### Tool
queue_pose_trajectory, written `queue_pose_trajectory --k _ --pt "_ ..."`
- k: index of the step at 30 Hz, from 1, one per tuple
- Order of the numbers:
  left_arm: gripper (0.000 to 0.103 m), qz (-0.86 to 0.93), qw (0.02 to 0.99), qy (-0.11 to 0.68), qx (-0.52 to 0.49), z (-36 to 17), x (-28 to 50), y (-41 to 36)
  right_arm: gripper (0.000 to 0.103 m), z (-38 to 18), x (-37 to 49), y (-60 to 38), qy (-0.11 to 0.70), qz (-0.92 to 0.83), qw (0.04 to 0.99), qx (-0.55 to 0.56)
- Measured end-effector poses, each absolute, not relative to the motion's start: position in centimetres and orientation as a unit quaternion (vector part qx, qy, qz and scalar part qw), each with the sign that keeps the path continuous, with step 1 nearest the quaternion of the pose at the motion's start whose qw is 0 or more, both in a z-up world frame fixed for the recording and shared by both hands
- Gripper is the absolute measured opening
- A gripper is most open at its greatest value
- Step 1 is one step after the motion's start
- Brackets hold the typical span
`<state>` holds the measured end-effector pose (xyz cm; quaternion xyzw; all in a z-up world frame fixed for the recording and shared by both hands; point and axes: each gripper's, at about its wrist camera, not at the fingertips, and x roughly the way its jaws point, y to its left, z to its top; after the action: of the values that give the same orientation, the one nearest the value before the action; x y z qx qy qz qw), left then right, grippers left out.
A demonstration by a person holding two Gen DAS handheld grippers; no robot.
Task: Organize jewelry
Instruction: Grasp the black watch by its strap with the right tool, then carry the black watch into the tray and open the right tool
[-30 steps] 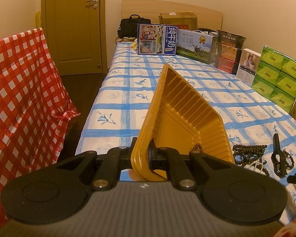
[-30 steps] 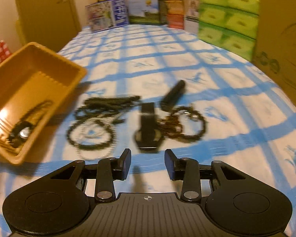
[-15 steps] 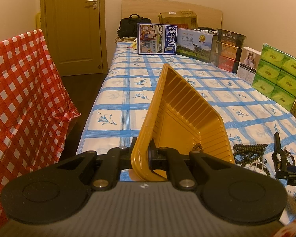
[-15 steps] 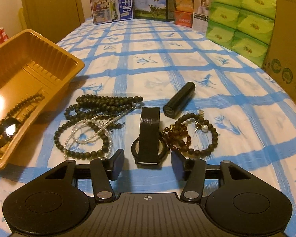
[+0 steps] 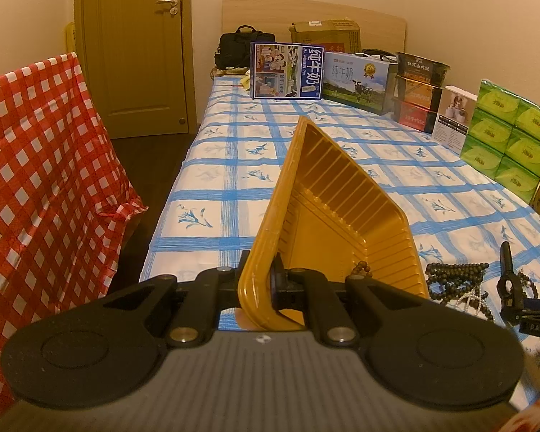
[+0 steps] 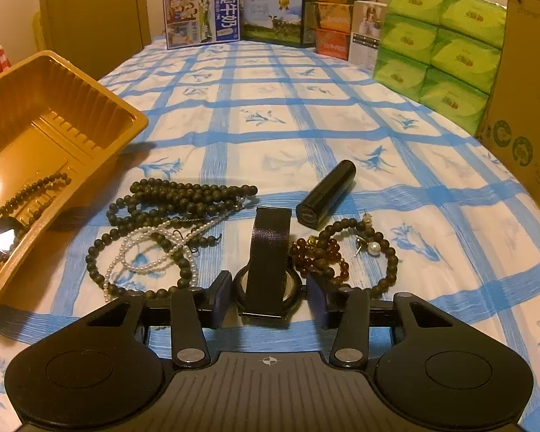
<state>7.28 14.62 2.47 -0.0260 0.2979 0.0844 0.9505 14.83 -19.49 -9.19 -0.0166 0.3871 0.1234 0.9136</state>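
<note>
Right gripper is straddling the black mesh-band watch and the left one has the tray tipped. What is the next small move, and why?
Probably close the right gripper on the watch. Its fingers sit open on either side of the watch case, low to the bedspread, with nothing gripped. The left gripper is clamped on the yellow tray's rim, holding it tilted toward the jewelry, apparently ready to receive it.
</note>
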Motion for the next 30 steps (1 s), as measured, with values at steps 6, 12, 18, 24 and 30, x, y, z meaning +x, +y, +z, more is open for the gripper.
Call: queue_pose_trajectory --k 6,12,18,24,30 --pt "0.007 0.085 0.951 0.297 -0.026 2.6 7.1 14.7 0.045 -7.8 13.5 -19.1 0.369 0.129 0.920 -0.013" --pt "0.008 0.085 0.951 0.297 -0.026 2.6 7.1 14.7 0.045 -6.4 12.9 -18.2 0.355 0.145 0.924 -0.010" --pt "0.008 0.084 0.951 0.297 -0.026 2.6 7.1 14.6 0.045 -5.0 12.5 -17.4 0.338 0.157 0.928 -0.016" --pt "0.008 0.084 0.951 0.296 -0.027 2.7 7.2 14.4 0.045 -3.8 12.4 -16.7 0.326 0.167 0.930 -0.023" --pt "0.008 0.083 0.951 0.296 -0.027 2.7 7.2 14.3 0.045 -2.3 12.6 -15.1 0.312 0.195 0.930 -0.020"
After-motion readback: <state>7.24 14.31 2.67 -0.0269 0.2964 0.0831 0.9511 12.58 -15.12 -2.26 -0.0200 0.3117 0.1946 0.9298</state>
